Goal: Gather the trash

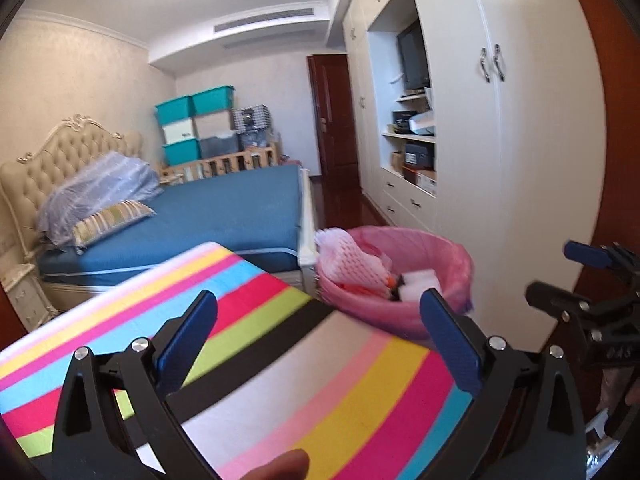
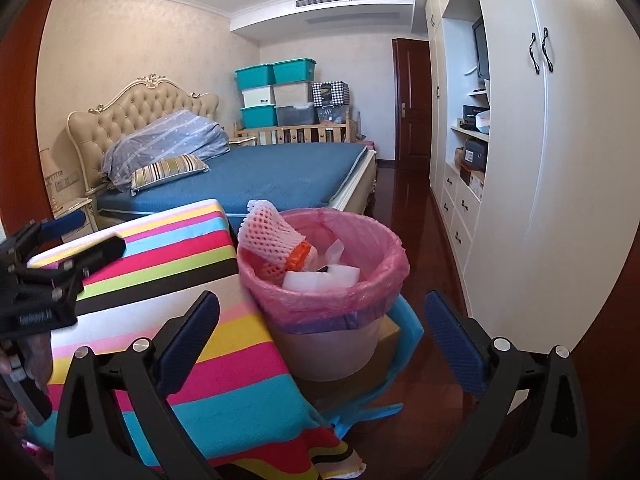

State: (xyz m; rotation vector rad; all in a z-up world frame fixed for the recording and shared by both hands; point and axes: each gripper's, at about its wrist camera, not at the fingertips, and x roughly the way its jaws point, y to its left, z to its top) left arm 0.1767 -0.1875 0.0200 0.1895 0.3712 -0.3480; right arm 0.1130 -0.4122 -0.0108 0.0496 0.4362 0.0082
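A trash bin with a pink bag liner [image 2: 332, 292] stands beside the striped table [image 2: 192, 264]; it also shows in the left wrist view [image 1: 400, 312]. Inside lie a white and pink foam fruit net [image 2: 268, 236], an orange scrap and white foam pieces [image 2: 320, 278]. My left gripper [image 1: 318, 334] is open and empty above the striped tablecloth [image 1: 280, 380], just short of the bin. My right gripper [image 2: 322, 338] is open and empty, facing the bin from close by. The left gripper also shows in the right wrist view [image 2: 60, 240] at the far left.
A bed with a blue sheet [image 2: 260, 176] and pillows lies behind the table. A white wardrobe [image 2: 540, 160] runs along the right. Teal storage boxes [image 2: 276, 88] stack at the far wall. A blue sheet and cardboard [image 2: 400, 332] lie under the bin on the red-brown floor.
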